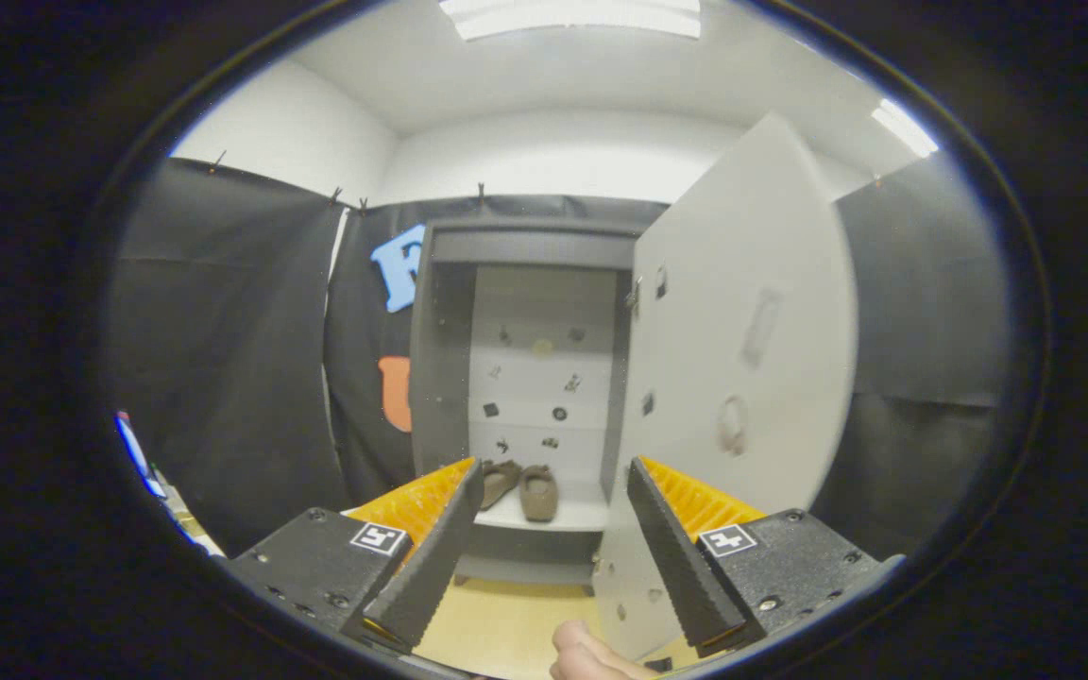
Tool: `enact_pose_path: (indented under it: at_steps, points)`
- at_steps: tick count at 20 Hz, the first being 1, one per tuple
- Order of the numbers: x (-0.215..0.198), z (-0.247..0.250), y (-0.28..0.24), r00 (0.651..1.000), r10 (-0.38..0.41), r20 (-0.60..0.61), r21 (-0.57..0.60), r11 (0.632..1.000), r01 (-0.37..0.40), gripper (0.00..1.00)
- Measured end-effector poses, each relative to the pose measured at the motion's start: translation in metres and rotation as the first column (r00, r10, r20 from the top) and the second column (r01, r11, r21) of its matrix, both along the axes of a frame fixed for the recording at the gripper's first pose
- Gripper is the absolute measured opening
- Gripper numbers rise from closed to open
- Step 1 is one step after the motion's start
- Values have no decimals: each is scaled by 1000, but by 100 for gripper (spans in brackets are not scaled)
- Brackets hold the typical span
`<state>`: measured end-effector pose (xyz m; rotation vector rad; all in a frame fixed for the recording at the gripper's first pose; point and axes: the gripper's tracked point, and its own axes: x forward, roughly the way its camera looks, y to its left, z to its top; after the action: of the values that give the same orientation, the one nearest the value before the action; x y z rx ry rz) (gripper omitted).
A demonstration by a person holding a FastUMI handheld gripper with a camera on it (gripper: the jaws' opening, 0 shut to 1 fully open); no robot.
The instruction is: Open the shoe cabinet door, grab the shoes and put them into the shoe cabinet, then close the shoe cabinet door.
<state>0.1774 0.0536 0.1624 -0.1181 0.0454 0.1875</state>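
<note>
The grey shoe cabinet (445, 359) stands ahead with its white door (742, 359) swung open to the right. A pair of brown shoes (520, 488) rests side by side on the cabinet's bottom shelf (572, 515), beyond the fingertips. My gripper (553, 477) is open and holds nothing, with the shoes seen through the gap between its fingers. The right finger (671, 543) lies close in front of the door's lower edge.
Black cloth walls (223, 368) flank the cabinet on both sides. The cabinet's back panel (539, 378) carries several small dark marks. A pale wooden floor (506, 623) lies below the fingers. Part of a hand (591, 656) shows beneath the gripper.
</note>
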Motion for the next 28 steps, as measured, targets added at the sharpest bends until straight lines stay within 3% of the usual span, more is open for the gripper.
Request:
enact_pose_path:
  at_steps: [4, 9, 14, 18, 28]
  points:
    - [-49, 55, -71, 974, -107, 198, -56, 991, 120, 100]
    - [-81, 45, -123, 990, -71, 124, -15, 997, 73, 100]
    - [-80, 41, -202, 979, -156, 132, 35, 988, 153, 100]
    - [-64, 13, -261, 964, -250, 85, 66, 967, 245, 100]
    - [30, -69, -306, 981, -185, -62, 91, 978, 190, 100]
